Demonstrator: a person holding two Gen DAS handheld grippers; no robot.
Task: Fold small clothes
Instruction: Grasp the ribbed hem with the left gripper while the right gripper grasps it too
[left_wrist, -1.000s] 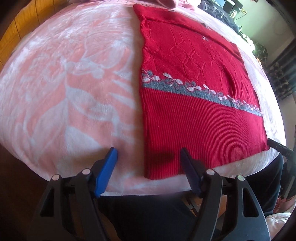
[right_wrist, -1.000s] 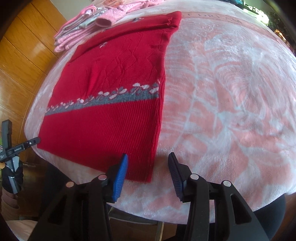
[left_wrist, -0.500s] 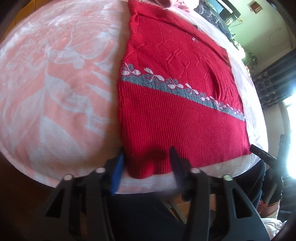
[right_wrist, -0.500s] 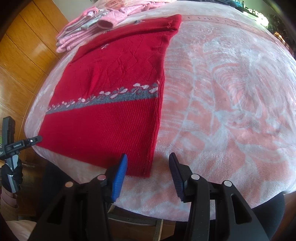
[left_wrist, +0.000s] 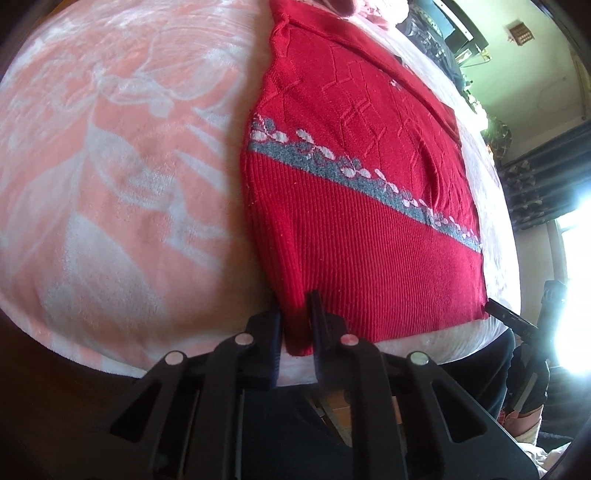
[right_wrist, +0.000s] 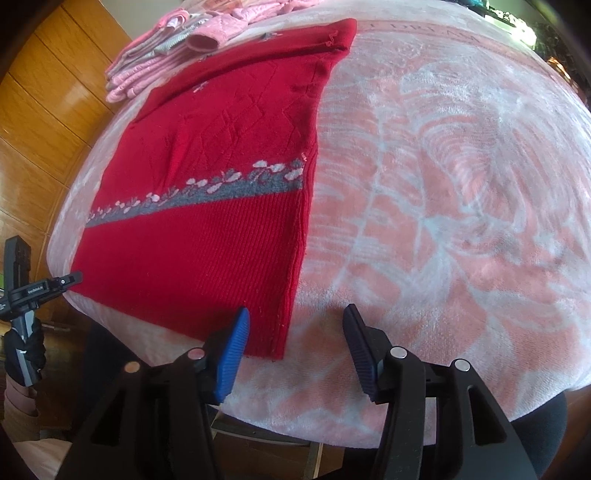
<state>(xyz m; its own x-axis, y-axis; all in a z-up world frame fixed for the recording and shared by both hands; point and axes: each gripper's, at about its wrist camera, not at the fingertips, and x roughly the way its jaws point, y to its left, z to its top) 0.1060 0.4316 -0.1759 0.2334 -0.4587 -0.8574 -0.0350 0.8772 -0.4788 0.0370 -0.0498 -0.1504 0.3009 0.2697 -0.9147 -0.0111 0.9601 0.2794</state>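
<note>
A red knit sweater (left_wrist: 354, 206) with a grey band of white flowers lies flat on a pink and white blanket (left_wrist: 110, 177). In the left wrist view my left gripper (left_wrist: 295, 325) is shut on the sweater's near left hem corner, the cloth pinched between the blue pads. In the right wrist view the same sweater (right_wrist: 221, 192) lies to the left, and my right gripper (right_wrist: 295, 332) stands open over its near right hem corner, one blue pad above the hem and the other above the blanket (right_wrist: 443, 184). The left gripper (right_wrist: 44, 286) also shows at the far left there.
Folded pink clothes (right_wrist: 177, 48) are stacked beyond the sweater's collar. The blanket's front edge (right_wrist: 332, 424) drops off just behind the fingers. Wooden panels (right_wrist: 44, 122) stand at the left. A gloved hand (right_wrist: 22, 354) holds the left tool.
My left gripper moved right onto the sweater's hem corner and shut on it. My right gripper stayed open and shifted only a little beside the right hem corner.
</note>
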